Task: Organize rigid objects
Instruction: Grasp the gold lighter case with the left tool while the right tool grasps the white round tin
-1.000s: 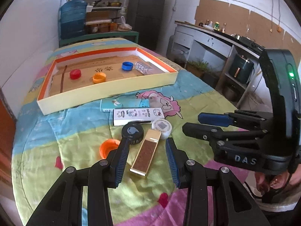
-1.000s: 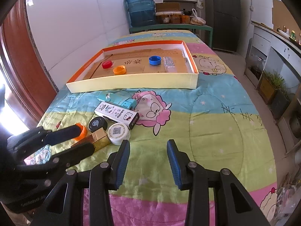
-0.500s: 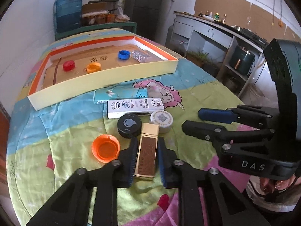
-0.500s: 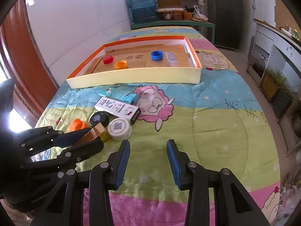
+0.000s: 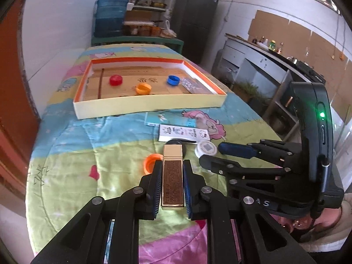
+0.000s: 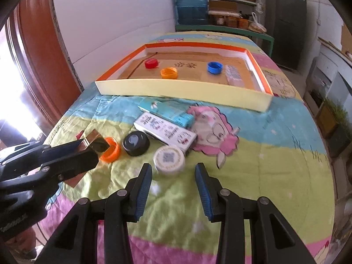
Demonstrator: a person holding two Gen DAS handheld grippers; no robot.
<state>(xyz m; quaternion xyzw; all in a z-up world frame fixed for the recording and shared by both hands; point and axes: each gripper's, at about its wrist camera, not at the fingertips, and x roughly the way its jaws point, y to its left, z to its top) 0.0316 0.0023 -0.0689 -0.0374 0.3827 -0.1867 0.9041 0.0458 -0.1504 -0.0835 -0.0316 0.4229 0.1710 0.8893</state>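
My left gripper (image 5: pixel 172 165) is shut on a slim gold box with a brown face (image 5: pixel 172 176), its blue pads pressing on the two long sides. In the right wrist view the left gripper (image 6: pixel 88 147) holds the gold box (image 6: pixel 94 139) tilted over an orange cap (image 6: pixel 111 149). My right gripper (image 6: pixel 173 169) is open with nothing between its fingers. A white round jar with a printed lid (image 6: pixel 169 159) lies just ahead of it. The right gripper (image 5: pixel 211 154) also shows on the right of the left wrist view.
A black round lid (image 6: pixel 136 143), a white patterned box (image 6: pixel 165 131) and a teal box (image 6: pixel 167 111) lie on the colourful cloth. Behind them is a yellow-walled tray (image 6: pixel 182 90) holding red, orange and blue caps and a clear packet. A red door stands on the left.
My left gripper closed on the gold box, which now points straight ahead with its far end raised. The right gripper has come nearer to the white jar.
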